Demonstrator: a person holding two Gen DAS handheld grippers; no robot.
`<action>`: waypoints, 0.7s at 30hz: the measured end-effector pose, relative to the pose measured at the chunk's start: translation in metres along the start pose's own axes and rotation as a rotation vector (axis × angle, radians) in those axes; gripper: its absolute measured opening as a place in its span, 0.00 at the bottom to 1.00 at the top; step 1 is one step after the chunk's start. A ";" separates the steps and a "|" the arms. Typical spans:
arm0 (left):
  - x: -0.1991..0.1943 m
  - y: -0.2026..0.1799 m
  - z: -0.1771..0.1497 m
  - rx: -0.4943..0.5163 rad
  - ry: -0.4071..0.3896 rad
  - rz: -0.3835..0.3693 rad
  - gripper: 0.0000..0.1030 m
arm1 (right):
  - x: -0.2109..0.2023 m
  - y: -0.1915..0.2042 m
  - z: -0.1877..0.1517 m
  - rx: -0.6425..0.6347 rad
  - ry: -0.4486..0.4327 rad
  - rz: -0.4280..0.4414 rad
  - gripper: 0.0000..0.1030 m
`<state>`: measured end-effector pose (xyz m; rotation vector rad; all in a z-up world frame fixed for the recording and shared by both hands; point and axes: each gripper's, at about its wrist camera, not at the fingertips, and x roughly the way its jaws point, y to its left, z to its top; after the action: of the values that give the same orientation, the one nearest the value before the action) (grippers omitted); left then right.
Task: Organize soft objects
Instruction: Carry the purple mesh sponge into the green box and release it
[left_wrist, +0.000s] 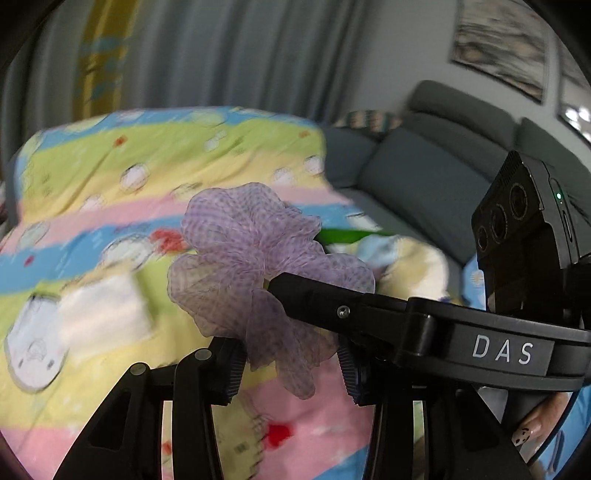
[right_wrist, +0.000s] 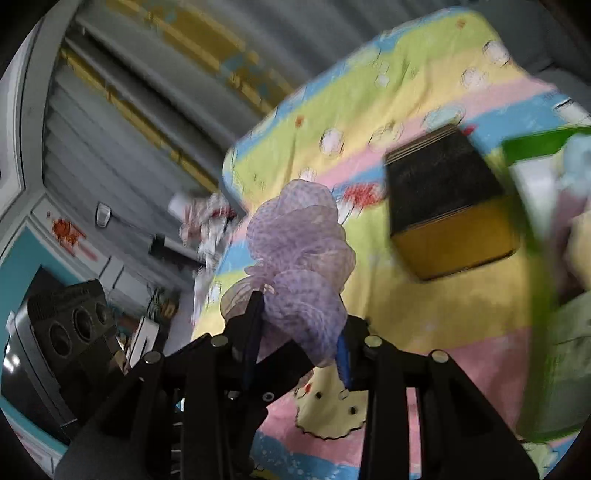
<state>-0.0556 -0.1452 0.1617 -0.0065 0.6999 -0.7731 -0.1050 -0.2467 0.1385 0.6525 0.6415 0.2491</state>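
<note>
Two hand-held grippers meet on one purple scrunchie (left_wrist: 258, 258), a ruffled gauzy thing with a fine check, held up in the air above a pastel cartoon blanket (left_wrist: 92, 177) striped in pink, blue, green and yellow. From the left wrist view, the left hand-held gripper (left_wrist: 291, 363) has its ribbed pads on either side of the scrunchie's lower ruffles, pinching the fabric, while the right hand-held gripper (left_wrist: 280, 286) comes in from the right with one black finger pushed into the ruffles. From the right wrist view, the right hand-held gripper (right_wrist: 299, 343) is likewise closed on the scrunchie (right_wrist: 303, 266), blue-edged pads against the cloth. Beyond it on the blanket (right_wrist: 424, 314) stands a dark box with yellow sides (right_wrist: 447, 206), and a green-rimmed container (right_wrist: 535, 147) of soft items sits at the right edge. A grey sofa (left_wrist: 424, 177) lies behind the blanket.
</note>
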 end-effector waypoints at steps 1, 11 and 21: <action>0.004 -0.009 0.004 0.019 -0.008 -0.026 0.43 | -0.015 -0.007 0.003 0.011 -0.042 -0.019 0.33; 0.066 -0.106 0.018 0.165 0.015 -0.213 0.43 | -0.094 -0.072 0.012 0.155 -0.271 -0.195 0.33; 0.118 -0.147 0.013 0.225 0.127 -0.288 0.43 | -0.133 -0.127 0.001 0.302 -0.354 -0.393 0.33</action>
<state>-0.0821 -0.3312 0.1411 0.1495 0.7380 -1.1336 -0.2056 -0.3997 0.1214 0.8190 0.4553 -0.3300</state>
